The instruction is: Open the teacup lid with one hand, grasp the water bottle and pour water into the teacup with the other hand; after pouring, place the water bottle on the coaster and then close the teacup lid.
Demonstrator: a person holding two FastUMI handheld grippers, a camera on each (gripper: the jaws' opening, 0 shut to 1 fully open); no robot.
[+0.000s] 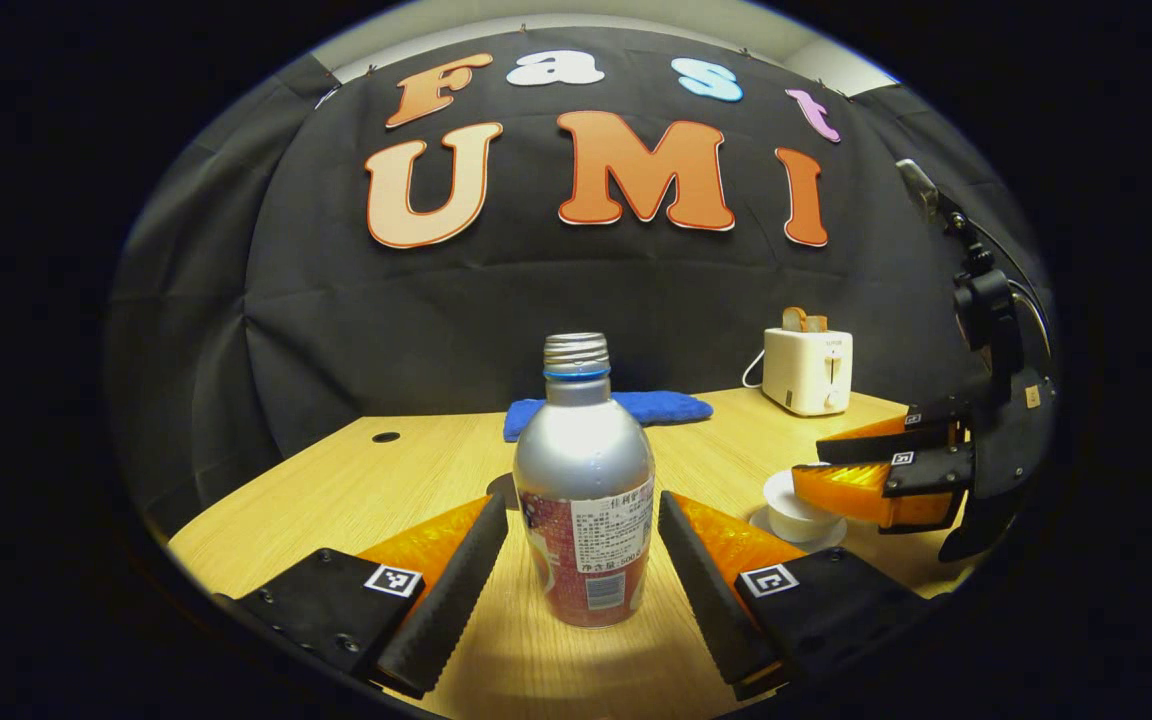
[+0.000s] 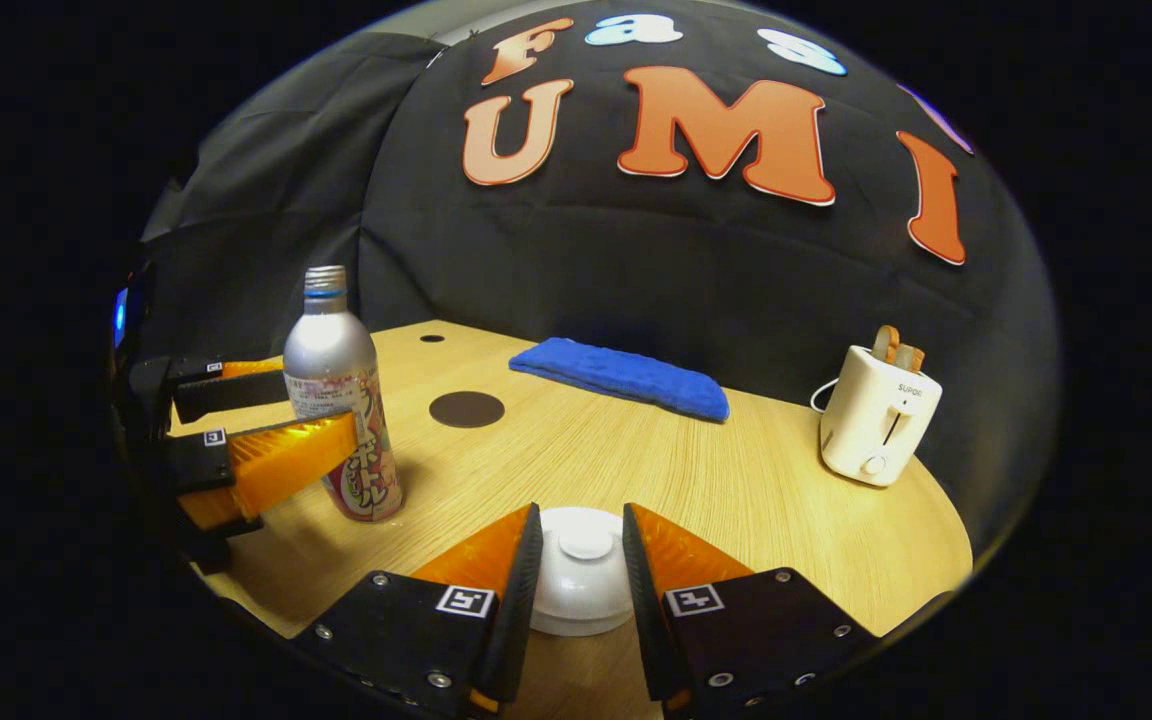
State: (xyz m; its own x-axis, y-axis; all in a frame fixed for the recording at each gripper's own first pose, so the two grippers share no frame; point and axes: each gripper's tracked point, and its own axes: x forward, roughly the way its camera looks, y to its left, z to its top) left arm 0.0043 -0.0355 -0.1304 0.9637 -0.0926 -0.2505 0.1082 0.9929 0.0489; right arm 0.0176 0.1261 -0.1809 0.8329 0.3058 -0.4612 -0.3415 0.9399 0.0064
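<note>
A silver water bottle (image 1: 586, 480) with a red label stands upright on the wooden table, its cap off. My left gripper (image 1: 581, 505) is open, one finger on each side of the bottle with a gap at both. The right gripper view shows that left gripper (image 2: 321, 408) straddling the bottle (image 2: 336, 400). The white teacup (image 1: 798, 520) stands on a saucer at the right with its lid on. My right gripper (image 2: 583, 515) is open, and its fingers flank the lid (image 2: 584, 570) and its knob. A dark round coaster (image 2: 466, 409) lies behind the bottle.
A folded blue towel (image 2: 621, 378) lies at the back of the table by the black cloth wall. A white toaster (image 2: 876, 415) with bread in it stands at the back right. A small hole (image 2: 432, 338) marks the table's far left.
</note>
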